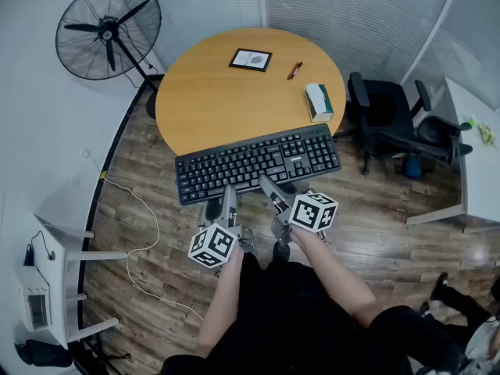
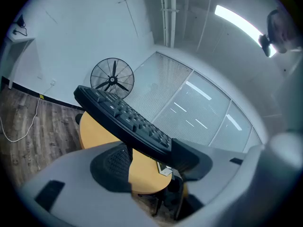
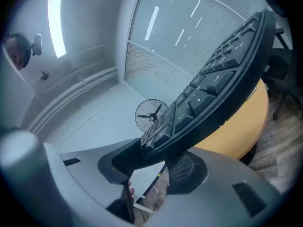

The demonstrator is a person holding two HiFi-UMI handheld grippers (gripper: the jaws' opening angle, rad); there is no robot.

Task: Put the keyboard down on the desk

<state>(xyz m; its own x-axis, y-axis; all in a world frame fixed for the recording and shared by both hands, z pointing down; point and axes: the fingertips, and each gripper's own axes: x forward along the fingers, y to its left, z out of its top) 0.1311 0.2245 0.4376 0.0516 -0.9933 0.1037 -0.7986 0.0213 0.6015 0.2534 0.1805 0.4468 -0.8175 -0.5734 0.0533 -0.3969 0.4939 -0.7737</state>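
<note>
Black plastic keyboard (image 1: 258, 162): frame centre, airborne, level, at near rim of round yellow desk (image 1: 226, 92).
Left gripper (image 1: 228, 200): clamped on front edge.
Right gripper (image 1: 271, 187): clamped, same edge.
Handling: likely light, stiff, slick; two-point edge hold suits.

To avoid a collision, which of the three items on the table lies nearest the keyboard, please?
The white-and-green box at the right edge; the pen and framed card lie farther back.

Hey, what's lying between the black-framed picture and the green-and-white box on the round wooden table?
A slim reddish pen lies there, nothing else; the head view shows it.
</note>
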